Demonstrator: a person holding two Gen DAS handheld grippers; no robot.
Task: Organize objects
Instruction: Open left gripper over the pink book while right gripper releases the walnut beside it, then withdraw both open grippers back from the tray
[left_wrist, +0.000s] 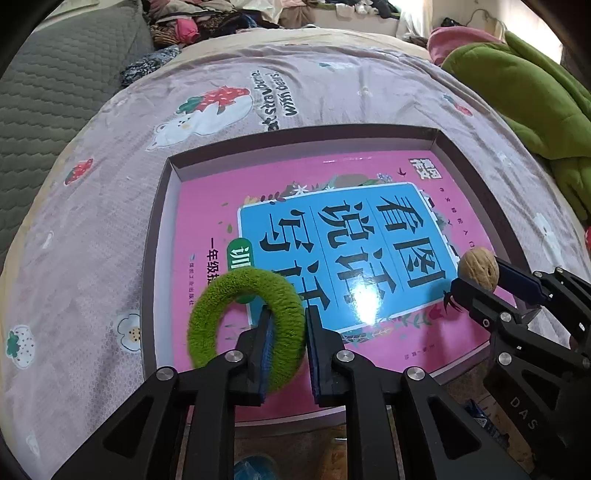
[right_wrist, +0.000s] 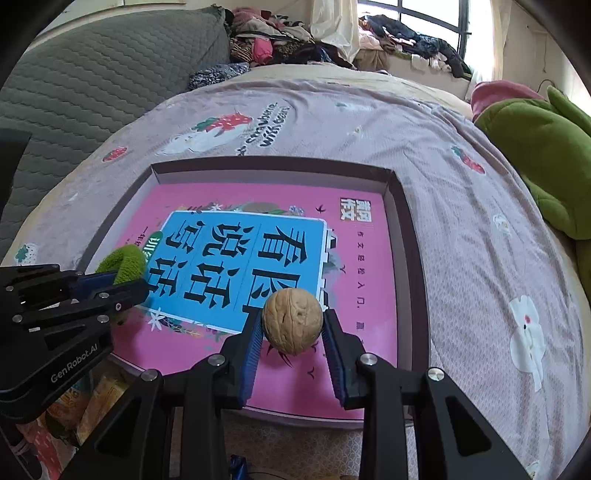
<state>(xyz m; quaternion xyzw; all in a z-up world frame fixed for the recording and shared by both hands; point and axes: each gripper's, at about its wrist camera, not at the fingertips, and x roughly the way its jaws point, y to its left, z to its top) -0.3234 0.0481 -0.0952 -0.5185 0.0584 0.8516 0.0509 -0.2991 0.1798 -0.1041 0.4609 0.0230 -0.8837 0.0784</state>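
A shallow dark-rimmed box (left_wrist: 295, 134) lies on the bed with a pink and blue book (left_wrist: 207, 206) flat inside it. My left gripper (left_wrist: 288, 314) is shut on a fuzzy green ring (left_wrist: 207, 325), which stands upright just above the book's near left part. My right gripper (right_wrist: 293, 321) is shut on a walnut (right_wrist: 291, 325), held over the book's near right part. The walnut (left_wrist: 478, 269) and right gripper (left_wrist: 482, 277) show at the right of the left wrist view. At the left of the right wrist view are the ring (right_wrist: 125, 264) and left gripper (right_wrist: 118, 280).
The box rests on a mauve strawberry-print bedspread (right_wrist: 461, 221). A green plush (right_wrist: 535, 147) lies at the right, a grey quilted cushion (right_wrist: 92, 74) at the left, and a heap of clothes (right_wrist: 277, 37) behind. Packets lie on the floor (right_wrist: 99, 398) below the bed's near edge.
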